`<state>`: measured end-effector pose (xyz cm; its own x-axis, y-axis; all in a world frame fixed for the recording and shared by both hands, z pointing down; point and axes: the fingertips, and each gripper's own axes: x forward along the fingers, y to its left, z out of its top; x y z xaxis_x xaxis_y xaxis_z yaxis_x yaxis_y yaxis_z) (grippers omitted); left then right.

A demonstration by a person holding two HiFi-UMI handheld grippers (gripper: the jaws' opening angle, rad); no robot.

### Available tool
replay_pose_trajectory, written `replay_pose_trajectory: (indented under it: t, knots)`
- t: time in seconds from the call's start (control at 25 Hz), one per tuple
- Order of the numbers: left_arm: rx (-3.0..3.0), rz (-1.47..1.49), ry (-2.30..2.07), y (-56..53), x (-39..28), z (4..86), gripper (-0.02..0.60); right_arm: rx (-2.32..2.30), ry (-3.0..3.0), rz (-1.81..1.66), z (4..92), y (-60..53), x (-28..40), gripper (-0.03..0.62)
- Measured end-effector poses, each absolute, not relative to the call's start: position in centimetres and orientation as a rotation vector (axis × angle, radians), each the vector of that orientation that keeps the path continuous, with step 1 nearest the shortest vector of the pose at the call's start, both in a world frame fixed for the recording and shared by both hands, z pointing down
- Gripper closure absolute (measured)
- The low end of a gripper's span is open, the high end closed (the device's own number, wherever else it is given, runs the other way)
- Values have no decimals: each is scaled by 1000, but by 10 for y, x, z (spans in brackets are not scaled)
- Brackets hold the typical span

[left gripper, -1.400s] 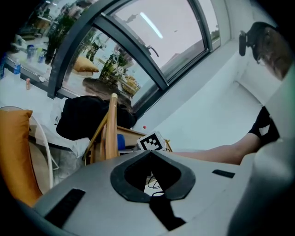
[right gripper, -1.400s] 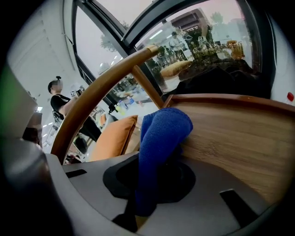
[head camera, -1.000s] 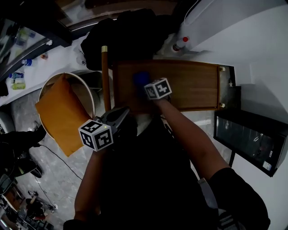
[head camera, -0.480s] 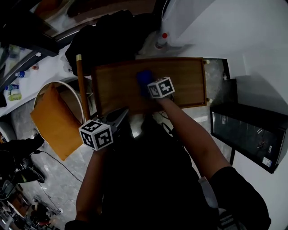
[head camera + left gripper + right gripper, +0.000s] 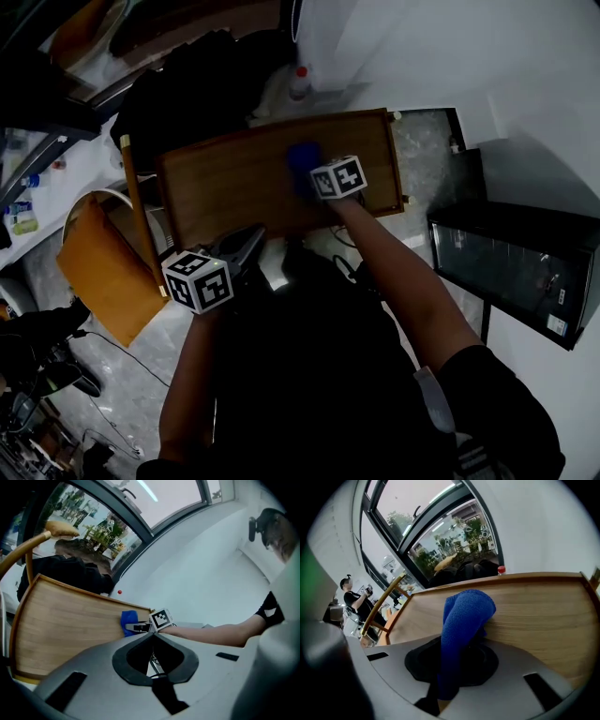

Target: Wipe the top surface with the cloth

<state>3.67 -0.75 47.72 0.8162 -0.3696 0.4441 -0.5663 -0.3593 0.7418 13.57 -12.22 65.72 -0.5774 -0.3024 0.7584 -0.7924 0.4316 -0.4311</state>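
The blue cloth (image 5: 465, 616) is being pinched in the right tongs (image 5: 312, 176) and pressed onto the wooden counter (image 5: 225, 187), right of its middle. The left tongs (image 5: 153, 634) are being held pressed together, with nothing between them, just off the counter's near edge.

Wooden top (image 5: 225, 187) — blue cloth (image 5: 302, 157) on it

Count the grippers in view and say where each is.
2. The left gripper is shut and empty, at the wooden top's near edge. The right gripper is over the top, shut on the blue cloth. None seem hidden.
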Motion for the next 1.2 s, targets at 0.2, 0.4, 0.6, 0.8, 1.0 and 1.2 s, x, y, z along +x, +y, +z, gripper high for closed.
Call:
replay_pose_trajectory:
  t: [0.2,0.4,0.6,0.8,1.0,1.2]
  knots:
    - [1994,247,-667,-9,69,479,571,993,-2074,1073,656,-124,186,536]
    - [2000,260,-636,-8,90,478,571,1047,-2021,1048,654,-130,228,536]
    - [1996,278,-628,-3,94,479,571,1127,-1970,1045,653,-134,266,536]
    - [1969,210,-632,-3,93,472,571,1226,-1914,1076,651,-136,305,536]
    - [1931,165,-648,-5,86,476,571,1290,-1820,1089,648,-135,337,536]
    - [1931,159,-663,2,66,478,571,1352,-1728,1095,647,-132,358,536]
